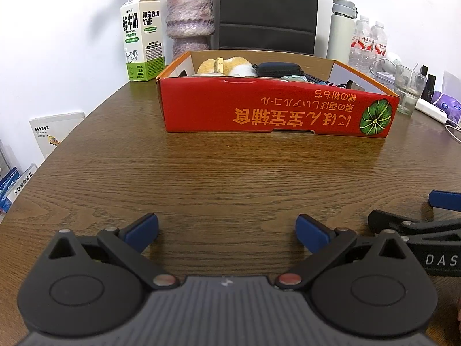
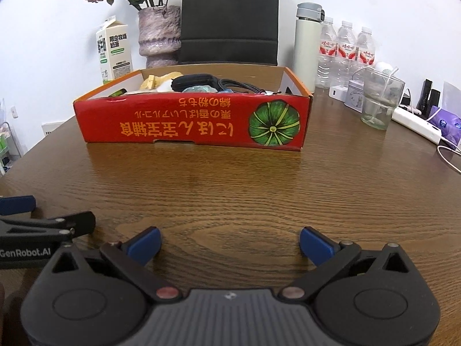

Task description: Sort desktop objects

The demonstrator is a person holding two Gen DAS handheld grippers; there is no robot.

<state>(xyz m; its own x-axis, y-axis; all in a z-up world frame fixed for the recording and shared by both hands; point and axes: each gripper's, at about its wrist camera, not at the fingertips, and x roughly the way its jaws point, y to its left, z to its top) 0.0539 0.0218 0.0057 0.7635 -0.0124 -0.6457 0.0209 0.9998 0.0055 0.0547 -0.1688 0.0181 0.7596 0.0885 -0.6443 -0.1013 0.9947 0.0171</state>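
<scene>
A red cardboard box (image 1: 259,109) with a green pumpkin picture stands on the wooden table ahead; it also shows in the right wrist view (image 2: 184,121). Inside lie a yellow and white plush toy (image 1: 227,66), a black pouch (image 1: 278,68), cables (image 2: 245,85) and other small items. My left gripper (image 1: 227,230) is open and empty, low over the table in front of the box. My right gripper (image 2: 230,243) is open and empty, beside the left one; its fingers (image 1: 443,197) show at the right edge of the left view.
Behind the box stand a milk carton (image 1: 142,36), a purple vase (image 1: 190,20), a black chair (image 1: 268,11), a white thermos (image 2: 307,46) and water bottles (image 2: 345,52). At right are a glass (image 2: 377,103), a power strip (image 2: 417,127) and a white cable (image 2: 449,158).
</scene>
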